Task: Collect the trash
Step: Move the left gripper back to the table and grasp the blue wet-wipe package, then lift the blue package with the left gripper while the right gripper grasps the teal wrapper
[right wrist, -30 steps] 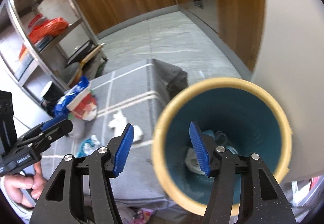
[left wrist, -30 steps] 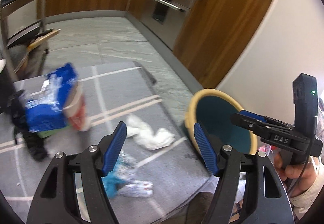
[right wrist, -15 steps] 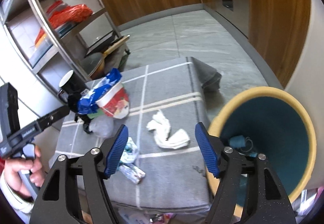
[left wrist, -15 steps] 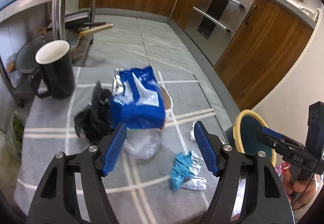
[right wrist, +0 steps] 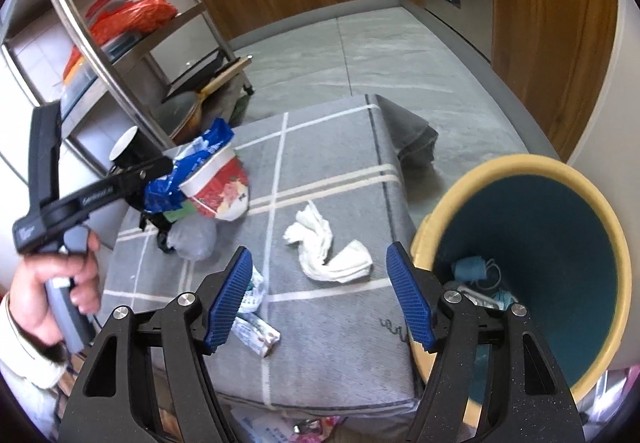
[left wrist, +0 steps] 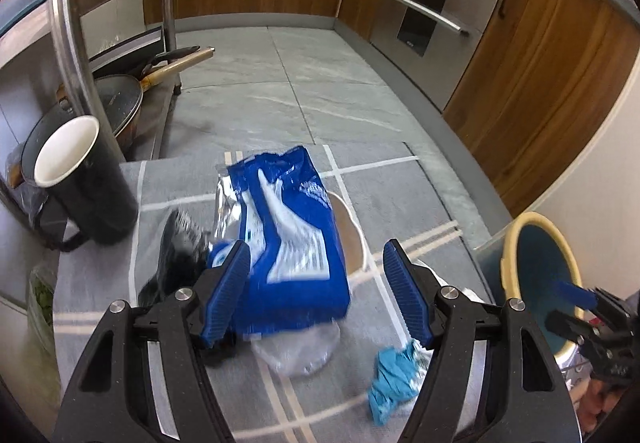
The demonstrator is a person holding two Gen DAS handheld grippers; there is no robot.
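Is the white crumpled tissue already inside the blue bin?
No, the white crumpled tissue lies on the grey checked cloth, beside the blue bin.

no lettering reads clearly: the blue packet (left wrist: 292, 243) between the left gripper's (left wrist: 316, 291) jaws shows only blurred white print, the side of that gripper seen from the right wrist bears an unreadable pale mark, and the cloth (right wrist: 360, 323) near the right gripper (right wrist: 320, 299) carries an illegible scrawl.

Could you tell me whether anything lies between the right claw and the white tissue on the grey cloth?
Nothing visible does. The right claw stands open over bare grey cloth, and the tissue lies just beyond its tips, apart from the other litter.
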